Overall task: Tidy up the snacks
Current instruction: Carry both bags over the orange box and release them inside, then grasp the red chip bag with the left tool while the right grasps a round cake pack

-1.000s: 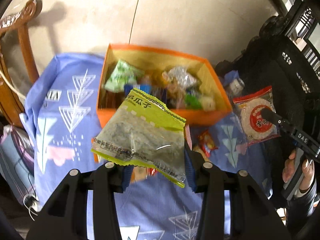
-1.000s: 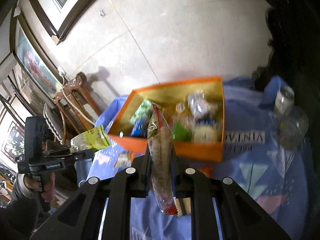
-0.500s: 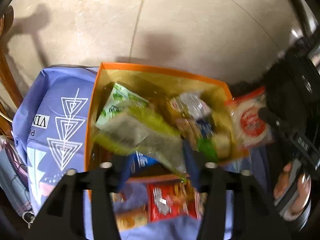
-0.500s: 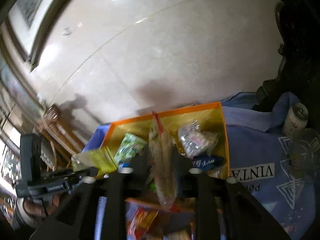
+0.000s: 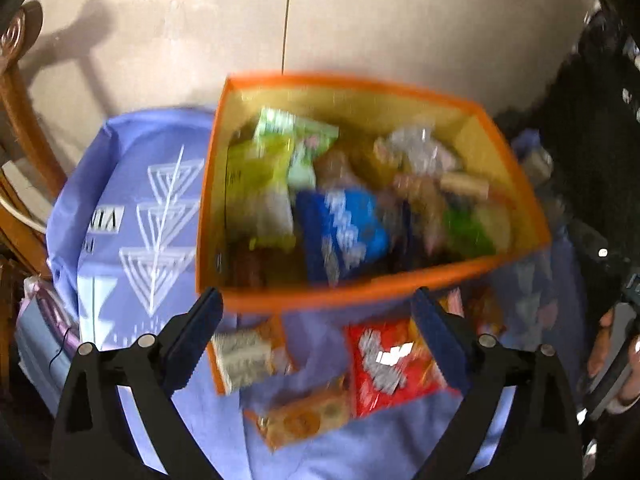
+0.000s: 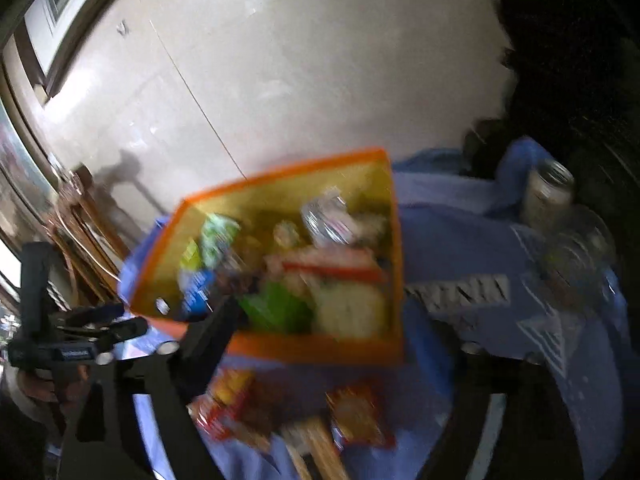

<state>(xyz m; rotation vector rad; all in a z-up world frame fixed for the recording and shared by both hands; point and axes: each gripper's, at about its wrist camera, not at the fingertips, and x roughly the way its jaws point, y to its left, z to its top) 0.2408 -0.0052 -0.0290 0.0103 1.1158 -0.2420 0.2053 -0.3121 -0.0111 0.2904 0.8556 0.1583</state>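
Note:
An orange box (image 5: 332, 298) with a yellow inside holds several snack packets on a blue cloth. The yellow-green seed packet (image 5: 260, 184) lies at the box's left side. The red-and-white cracker packet (image 6: 328, 266) lies across the middle of the box (image 6: 320, 348). My left gripper (image 5: 316, 320) is open and empty just in front of the box. My right gripper (image 6: 344, 328) is open and empty over the box's near wall; its right finger is blurred. Loose packets lie in front of the box: a red one (image 5: 392, 364), an orange one (image 5: 304, 416).
The blue cloth (image 5: 136, 208) covers the table. A can (image 6: 548, 196) and a clear jar (image 6: 576, 256) stand at the right. A wooden chair (image 5: 20, 120) stands at the left, a pale wall behind. The left gripper also shows in the right wrist view (image 6: 80, 340).
Both grippers opened. The seed packet dropped from the left gripper into the box, and the cracker packet dropped from the right gripper into the box. Both views are blurred by motion.

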